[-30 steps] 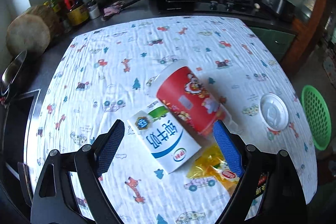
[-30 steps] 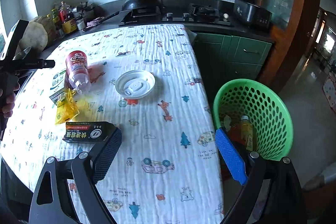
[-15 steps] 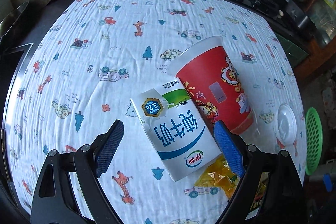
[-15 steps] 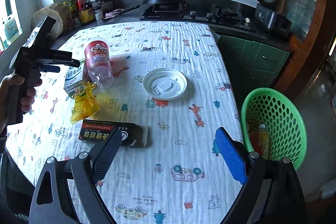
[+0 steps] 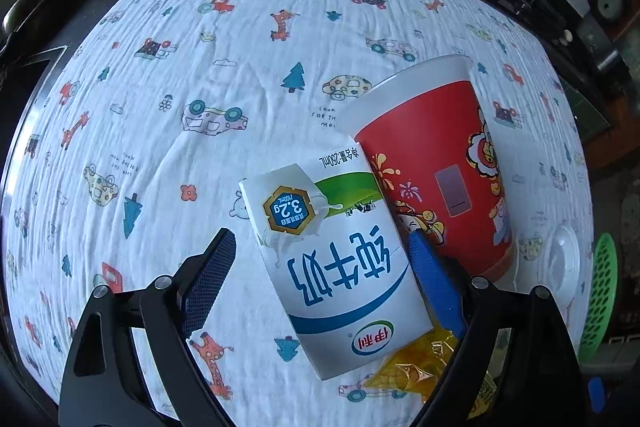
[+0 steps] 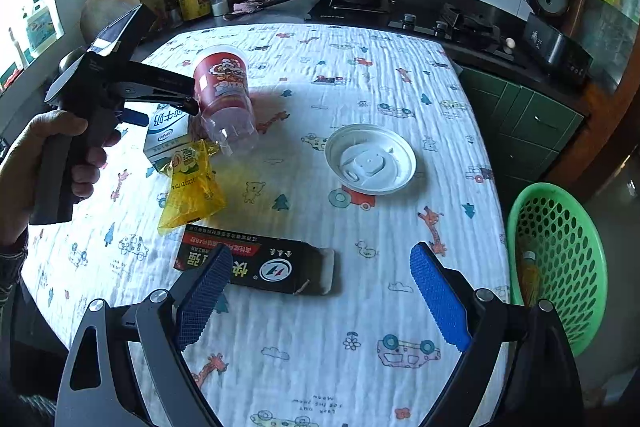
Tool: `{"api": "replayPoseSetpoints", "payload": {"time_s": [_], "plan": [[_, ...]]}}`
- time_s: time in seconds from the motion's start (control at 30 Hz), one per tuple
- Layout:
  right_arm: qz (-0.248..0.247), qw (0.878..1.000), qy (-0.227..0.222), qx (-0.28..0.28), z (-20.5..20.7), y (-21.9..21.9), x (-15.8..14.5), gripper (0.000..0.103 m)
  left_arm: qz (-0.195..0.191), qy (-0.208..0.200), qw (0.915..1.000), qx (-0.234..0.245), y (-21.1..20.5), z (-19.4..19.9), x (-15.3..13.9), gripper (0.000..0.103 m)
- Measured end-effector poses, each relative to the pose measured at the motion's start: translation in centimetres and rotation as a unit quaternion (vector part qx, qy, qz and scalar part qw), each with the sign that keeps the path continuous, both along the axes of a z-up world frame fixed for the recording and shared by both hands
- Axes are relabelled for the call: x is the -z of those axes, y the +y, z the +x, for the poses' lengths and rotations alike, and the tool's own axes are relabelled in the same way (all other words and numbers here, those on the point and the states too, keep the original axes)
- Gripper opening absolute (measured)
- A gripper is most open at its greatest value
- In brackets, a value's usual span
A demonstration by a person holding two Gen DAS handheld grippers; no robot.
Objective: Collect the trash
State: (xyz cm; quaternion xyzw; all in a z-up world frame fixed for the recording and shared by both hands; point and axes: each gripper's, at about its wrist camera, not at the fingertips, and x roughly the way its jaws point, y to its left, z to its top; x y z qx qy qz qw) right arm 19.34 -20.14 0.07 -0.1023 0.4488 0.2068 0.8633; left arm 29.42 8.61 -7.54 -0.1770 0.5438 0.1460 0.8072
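Trash lies scattered on the counter (image 6: 400, 75), which is covered by a white cloth printed with cars and trees. Take the white rectangular milk carton with blue lettering (image 5: 340, 267) as your landmark.

Your left claw (image 5: 320, 267) hangs over that carton with its jaws spread wide and nothing pressed between them. The carton lies flat between the two pads; its long axis runs from lower right to upper left in the left wrist view, roughly along the line the claw points, so the jaws span its short width. The right-hand pad sits in the narrow gap between the carton and the red printed paper cup with a clear base (image 5: 440, 163), which lies on its side touching the carton's right flank. A crumpled yellow plastic wrapper (image 5: 416, 379) lies at the carton's near end.

Your right claw (image 6: 320, 291) is likewise wide open and holds nothing. It hovers above the flat black cardboard box with red and white print (image 6: 276, 267), nearer you than the carton, box long axis lying across the jaws. A white round plastic lid (image 6: 370, 159) sits well to the right of the carton. The green perforated plastic basket (image 6: 560, 259) stands beyond the counter's right edge.

Judgement: the left hand is nearer the carton; closing may catch the cup.
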Motion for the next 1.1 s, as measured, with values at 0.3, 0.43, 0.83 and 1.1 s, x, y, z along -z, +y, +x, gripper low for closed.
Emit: {"api": "replayPoseSetpoints", "payload": {"time_s": [0.3,0.43,0.83,1.1], "plan": [[0.014,0.999,0.016,-0.047,0.2,4.0,1.4,0.087,0.013,-0.008,0.9989,0.045,-0.2,-0.3,-0.1,0.073],[0.024,0.997,0.025,-0.068,0.5,6.0,2.0,0.087,0.015,-0.010,0.9978,0.063,0.9,-0.7,-0.2,0.069],[0.018,0.993,0.038,-0.106,3.3,11.3,3.6,0.087,0.030,-0.005,0.9942,0.103,3.6,-1.9,-0.3,0.069],[0.015,0.993,0.068,-0.097,5.7,12.8,6.2,0.075,0.033,-0.004,0.9918,0.123,4.2,-2.1,0.0,0.071]]}}
